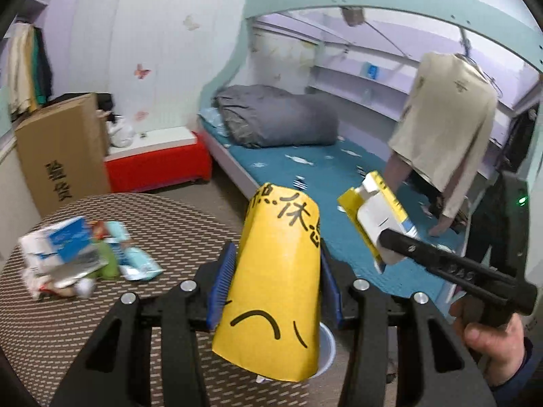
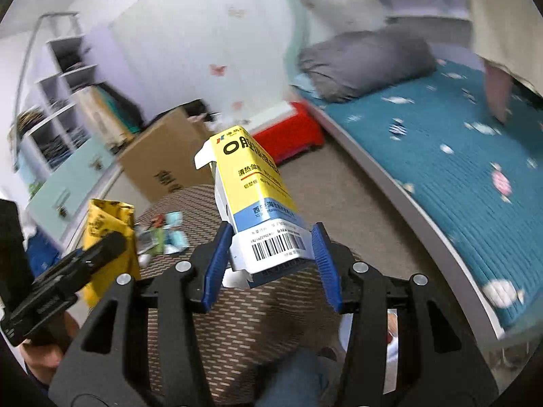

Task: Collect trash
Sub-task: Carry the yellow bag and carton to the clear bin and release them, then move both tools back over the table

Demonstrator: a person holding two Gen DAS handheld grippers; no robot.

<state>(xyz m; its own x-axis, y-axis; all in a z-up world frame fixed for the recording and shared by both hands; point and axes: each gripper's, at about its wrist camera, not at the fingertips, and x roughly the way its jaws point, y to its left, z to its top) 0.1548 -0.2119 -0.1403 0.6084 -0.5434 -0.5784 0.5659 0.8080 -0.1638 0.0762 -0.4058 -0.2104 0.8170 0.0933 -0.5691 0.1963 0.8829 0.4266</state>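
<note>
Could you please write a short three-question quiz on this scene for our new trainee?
1. True or false: the left gripper is empty.
2. What does the right gripper hold? A) yellow medicine box B) grey duvet C) red bench
3. Fill in: the remaining wrappers lie on the round ____.

Key: 1 false, it grips a yellow paper cup. 2 A. 3 table.

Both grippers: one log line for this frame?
left gripper: shut on yellow bag | right gripper: shut on medicine box | leftover trash pile on round table
</note>
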